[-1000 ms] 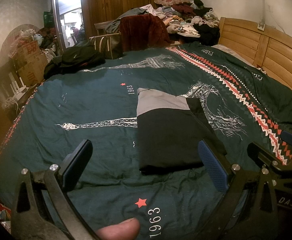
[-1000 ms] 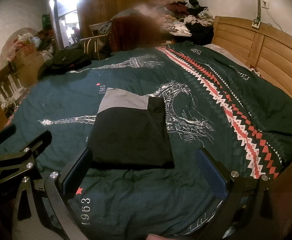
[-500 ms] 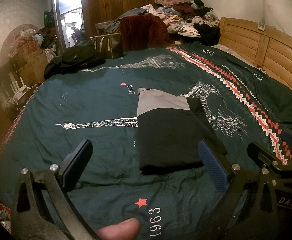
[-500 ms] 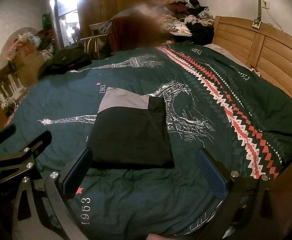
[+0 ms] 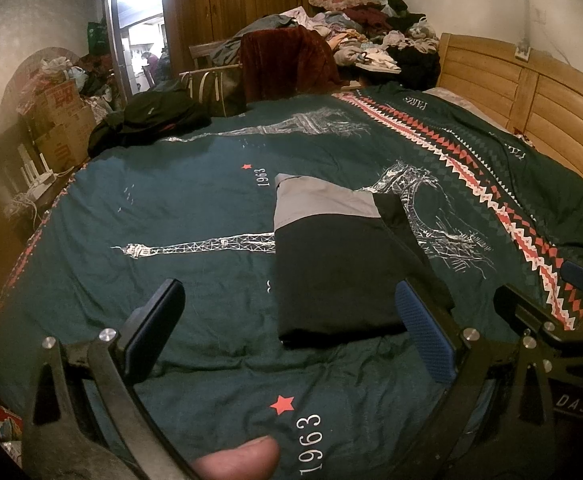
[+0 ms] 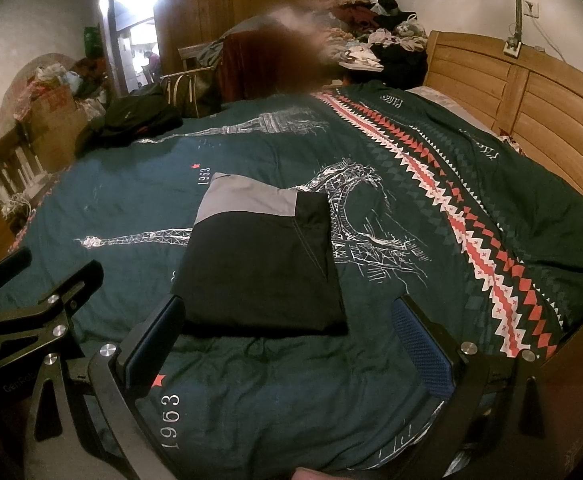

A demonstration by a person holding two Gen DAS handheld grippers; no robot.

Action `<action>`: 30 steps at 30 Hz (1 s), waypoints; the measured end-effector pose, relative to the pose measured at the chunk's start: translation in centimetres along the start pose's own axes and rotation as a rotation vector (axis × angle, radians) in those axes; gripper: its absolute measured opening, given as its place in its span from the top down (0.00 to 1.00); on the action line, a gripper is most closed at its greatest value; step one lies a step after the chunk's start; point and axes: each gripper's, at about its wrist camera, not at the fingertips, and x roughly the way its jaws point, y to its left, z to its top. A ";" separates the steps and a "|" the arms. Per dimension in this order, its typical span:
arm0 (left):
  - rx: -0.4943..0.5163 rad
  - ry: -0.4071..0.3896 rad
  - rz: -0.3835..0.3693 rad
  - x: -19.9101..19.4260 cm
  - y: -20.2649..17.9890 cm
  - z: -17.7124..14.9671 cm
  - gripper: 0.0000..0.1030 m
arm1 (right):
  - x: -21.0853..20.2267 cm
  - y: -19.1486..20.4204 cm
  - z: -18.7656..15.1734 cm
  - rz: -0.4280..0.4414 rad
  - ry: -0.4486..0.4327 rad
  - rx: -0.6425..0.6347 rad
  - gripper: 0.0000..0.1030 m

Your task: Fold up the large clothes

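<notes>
A black garment with a grey band (image 5: pixel 343 264) lies folded into a neat rectangle on the dark green bedspread (image 5: pixel 171 208). The same folded garment (image 6: pixel 259 268) shows in the right wrist view, near the bed's front. My left gripper (image 5: pixel 291 328) hovers open just in front of the fold's near edge, nothing between its fingers. My right gripper (image 6: pixel 287 332) is open too, holding nothing, at the garment's near edge. The right gripper's frame (image 5: pixel 547 320) shows at the right of the left wrist view. The left gripper's frame (image 6: pixel 31 304) appears at the left of the right wrist view.
A dark jacket (image 5: pixel 151 116) lies at the bed's far left corner. A heap of clothes (image 5: pixel 371 32) is piled beyond the bed. The wooden headboard (image 5: pixel 531 96) runs along the right. Cardboard boxes (image 5: pixel 59 120) and a doorway (image 5: pixel 139 40) are at the left.
</notes>
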 end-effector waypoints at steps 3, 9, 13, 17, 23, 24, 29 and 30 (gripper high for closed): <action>0.008 0.007 -0.001 0.7 0.3 -0.6 0.00 | 0.1 0.0 0.0 -0.005 0.000 -0.002 0.00; 0.059 0.129 0.108 8.6 2.9 -6.7 0.00 | 5.5 -0.3 -3.7 -0.074 0.105 -0.059 0.00; 0.040 0.254 0.140 13.5 5.1 -10.8 0.00 | 11.6 -0.6 -7.8 -0.082 0.260 -0.110 0.00; 0.043 0.315 0.146 15.2 5.1 -12.2 0.00 | 15.6 -1.3 -10.9 -0.063 0.361 -0.105 0.01; 0.066 0.371 0.141 17.5 4.6 -14.0 0.00 | 19.4 -1.1 -13.6 -0.073 0.446 -0.110 0.00; 0.056 0.367 0.137 17.8 4.4 -13.7 0.00 | 19.5 -1.0 -13.6 -0.076 0.445 -0.109 0.00; 0.033 0.311 0.119 17.6 4.7 -14.3 0.00 | 20.0 -1.5 -14.1 -0.060 0.437 -0.103 0.00; 0.029 0.297 0.115 17.7 4.7 -14.5 0.00 | 20.0 -1.5 -14.0 -0.057 0.435 -0.103 0.00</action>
